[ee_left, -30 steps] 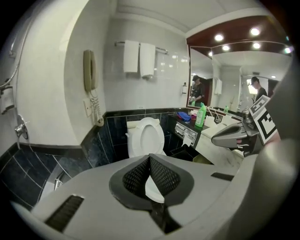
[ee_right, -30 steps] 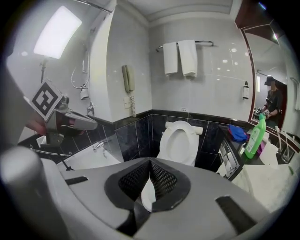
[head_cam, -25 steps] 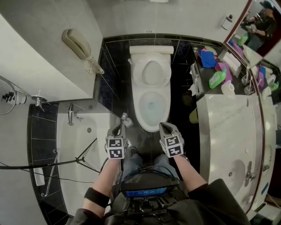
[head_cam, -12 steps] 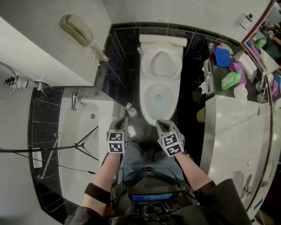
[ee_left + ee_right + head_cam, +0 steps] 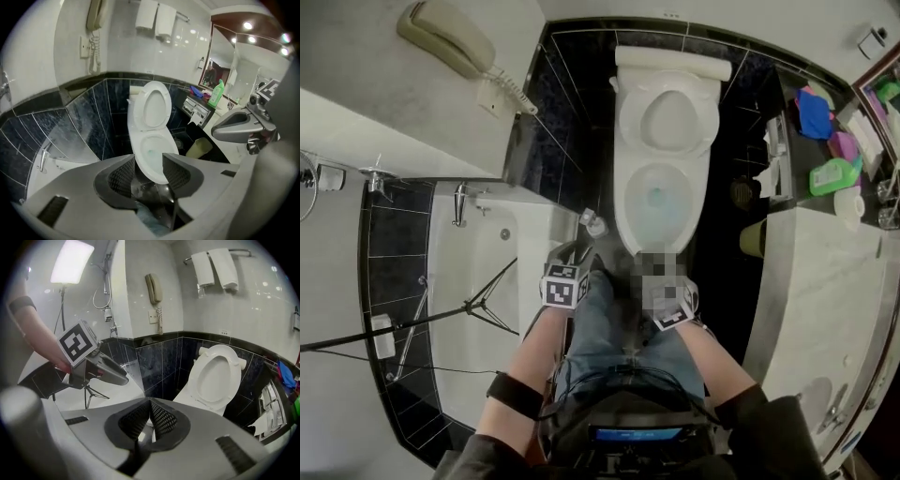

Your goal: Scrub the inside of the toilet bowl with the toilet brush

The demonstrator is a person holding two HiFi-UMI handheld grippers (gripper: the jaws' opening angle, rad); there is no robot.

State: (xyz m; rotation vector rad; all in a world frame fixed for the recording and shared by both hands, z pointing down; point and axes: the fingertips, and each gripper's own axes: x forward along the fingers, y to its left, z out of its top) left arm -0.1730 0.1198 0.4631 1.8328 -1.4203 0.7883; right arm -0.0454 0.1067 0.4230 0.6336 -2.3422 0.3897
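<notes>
The white toilet stands with lid and seat up, its bowl [image 5: 656, 202] holding blue-tinted water. A silvery toilet brush [image 5: 593, 223] stands in its holder on the dark floor, left of the bowl by the tub. My left gripper [image 5: 574, 253] hangs just below the brush; in the left gripper view its jaws [image 5: 149, 171] have just been opening and stand apart with nothing between them, the bowl [image 5: 151, 152] showing through the gap. My right gripper [image 5: 150, 405] is shut and empty in front of the bowl, and a mosaic patch hides its tips in the head view.
A bathtub [image 5: 478, 272] with a tripod [image 5: 478, 309] in it lies to the left. A marble counter [image 5: 825, 272] with bottles [image 5: 834, 173] and a yellowish waste bin [image 5: 755, 239] stand to the right. A wall phone [image 5: 441, 37] hangs upper left.
Both grippers have sunk lower in front of the toilet, close to the person's knees. The head view has shifted, so the toilet now sits further right and up in the frame.
</notes>
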